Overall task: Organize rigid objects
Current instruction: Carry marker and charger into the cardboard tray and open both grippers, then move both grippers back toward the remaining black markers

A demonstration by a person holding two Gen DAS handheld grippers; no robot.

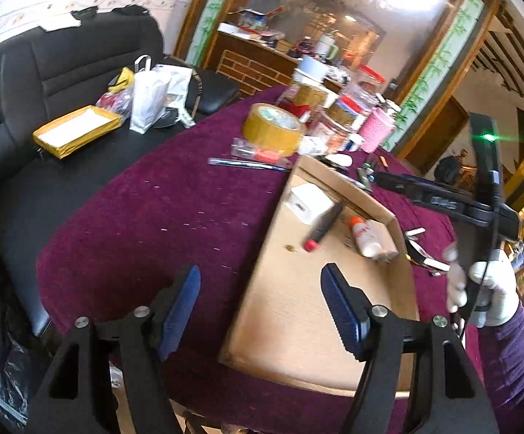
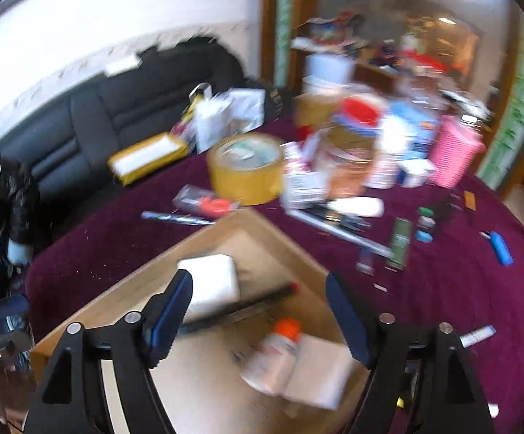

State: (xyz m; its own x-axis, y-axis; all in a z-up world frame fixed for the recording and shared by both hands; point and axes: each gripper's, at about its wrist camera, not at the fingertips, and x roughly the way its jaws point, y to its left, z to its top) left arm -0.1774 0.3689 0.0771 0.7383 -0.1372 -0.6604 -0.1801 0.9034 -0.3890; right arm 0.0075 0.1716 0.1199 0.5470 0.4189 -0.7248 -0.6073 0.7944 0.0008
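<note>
The box sits open on the purple cloth, and it is where I gather the hard things: a white block, a black pen with a red cap, and a bottle with an orange cap already lie in it, loose on the cardboard floor so each stays easy to see. My right gripper hangs over them with its jaws apart and nothing between them; my left gripper is likewise apart and empty over the box's near edge. Beyond the box the tape roll, the blue lighter and small bits are on the cloth, likely waiting their turn.
</note>
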